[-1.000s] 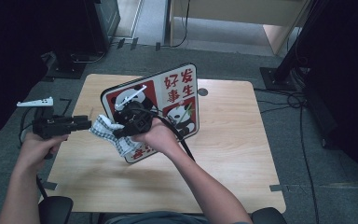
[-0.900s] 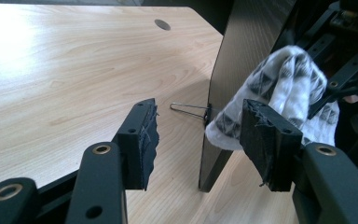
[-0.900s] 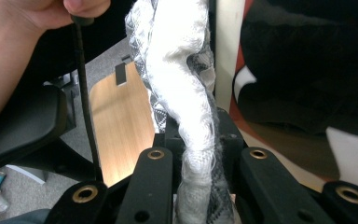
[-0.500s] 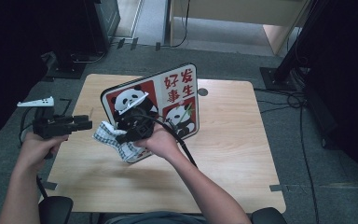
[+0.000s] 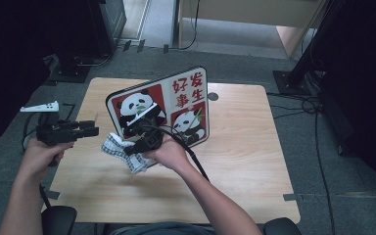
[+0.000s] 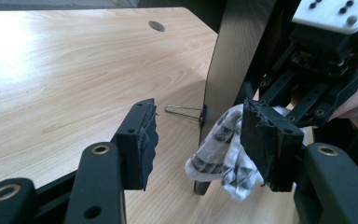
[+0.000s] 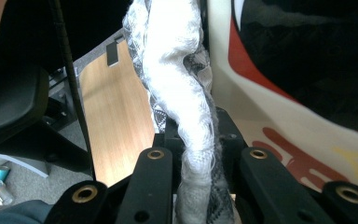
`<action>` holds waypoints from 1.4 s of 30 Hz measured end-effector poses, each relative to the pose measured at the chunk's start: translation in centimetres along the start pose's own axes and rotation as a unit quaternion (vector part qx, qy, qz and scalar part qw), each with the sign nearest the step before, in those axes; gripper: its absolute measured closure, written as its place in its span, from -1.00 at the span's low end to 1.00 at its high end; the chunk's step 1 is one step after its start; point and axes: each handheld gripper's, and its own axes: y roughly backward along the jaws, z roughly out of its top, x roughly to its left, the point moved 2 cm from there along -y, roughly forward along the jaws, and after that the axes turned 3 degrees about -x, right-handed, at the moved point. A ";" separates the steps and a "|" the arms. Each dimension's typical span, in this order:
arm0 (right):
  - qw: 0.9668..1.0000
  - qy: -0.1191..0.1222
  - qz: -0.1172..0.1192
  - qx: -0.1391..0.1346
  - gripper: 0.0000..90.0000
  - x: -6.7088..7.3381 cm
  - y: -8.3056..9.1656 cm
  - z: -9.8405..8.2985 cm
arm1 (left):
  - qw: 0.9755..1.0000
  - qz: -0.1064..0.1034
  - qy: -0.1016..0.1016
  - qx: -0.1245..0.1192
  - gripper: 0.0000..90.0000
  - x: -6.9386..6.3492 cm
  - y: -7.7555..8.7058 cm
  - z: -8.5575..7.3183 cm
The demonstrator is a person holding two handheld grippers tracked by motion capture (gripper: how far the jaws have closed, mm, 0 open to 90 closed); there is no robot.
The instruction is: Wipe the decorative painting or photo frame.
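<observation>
My right gripper (image 5: 139,142) is clamped on the checked cloth (image 5: 122,152). In the right gripper view the fabric (image 7: 186,116) runs bunched and twisted straight up between the two black jaws, which pinch it tight. It is a thin woven cloth, white with a dark check, frayed at the edges. In the high view its loose end hangs below my right hand (image 5: 169,155) over the table (image 5: 235,161), at the lower left corner of the panda board (image 5: 161,110).

The board is a flat rigid panel with rounded corners, glossy face, red panels with black-and-white pandas and red characters. It stands tilted on edge. In the left gripper view I see its dark back (image 6: 233,60) and a thin wire prop (image 6: 182,112) resting on the wood. The cloth (image 6: 223,149) lies against the board's lower edge; whether it touches the tabletop I cannot tell from here.

My left gripper (image 5: 90,131) is held level to the left of the cloth, jaws parted and gripping nothing. They have just been opening a little further. In its own view the foam-faced pads (image 6: 145,135) are worn and ragged, and the cloth sits just beyond the right-hand one, not pressed.

The table is pale wood-grain laminate, smooth, with a round cable hole (image 6: 156,25) near its far edge.
</observation>
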 end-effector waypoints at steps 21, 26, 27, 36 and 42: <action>1.000 -0.016 0.005 0.010 0.80 -1.0 -1.8 -2.2 | 1.000 -0.022 -0.014 0.005 0.07 -1.2 -1.3 0.3; 1.000 -0.017 0.002 0.012 0.80 -1.0 -2.2 -2.8 | 0.999 -0.038 -0.010 0.010 0.07 -1.7 -2.0 0.4; 1.000 -0.017 0.001 0.013 0.80 -1.0 -2.3 -2.9 | 0.999 -0.041 -0.010 0.010 0.07 -1.9 -2.2 0.4; 1.000 -0.016 0.000 0.017 0.80 -1.5 -3.0 -4.1 | 0.998 -0.052 -0.015 0.019 0.16 -2.5 -3.6 0.8; 1.000 -0.013 0.000 0.018 0.80 -2.0 -3.5 -5.0 | 0.998 -0.056 -0.012 0.021 0.29 -2.4 -4.5 0.9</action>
